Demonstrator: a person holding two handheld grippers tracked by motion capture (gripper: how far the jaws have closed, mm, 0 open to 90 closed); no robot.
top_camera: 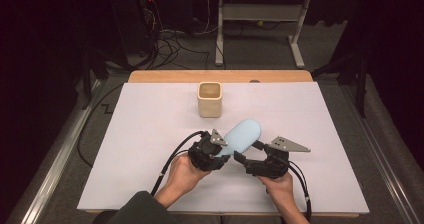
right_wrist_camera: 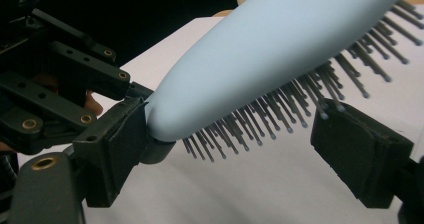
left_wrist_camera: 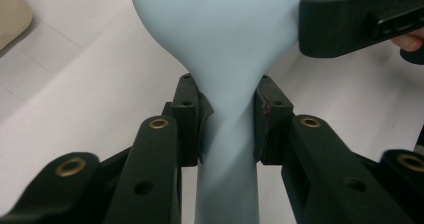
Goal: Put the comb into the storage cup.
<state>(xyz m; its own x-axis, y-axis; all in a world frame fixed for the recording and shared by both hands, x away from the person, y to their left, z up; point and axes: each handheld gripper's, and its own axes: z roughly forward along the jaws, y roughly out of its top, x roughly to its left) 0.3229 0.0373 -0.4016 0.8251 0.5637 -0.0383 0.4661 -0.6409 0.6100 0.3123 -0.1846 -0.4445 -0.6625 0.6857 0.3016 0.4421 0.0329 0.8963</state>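
A lab: white-covered table (top_camera: 150,184), tangled floor cables (top_camera: 170,44), metal frame legs (top_camera: 220,34).

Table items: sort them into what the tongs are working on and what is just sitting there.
In use:
- light blue hairbrush, handle clamped in the left tongs
- right tongs, open around its head

Just sitting there:
- beige square cup, standing alone farther back

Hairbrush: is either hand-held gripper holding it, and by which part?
The left hand-held gripper clamps the light blue hairbrush at the narrow neck of its handle. The right hand-held gripper is open around the brush head, not gripping.
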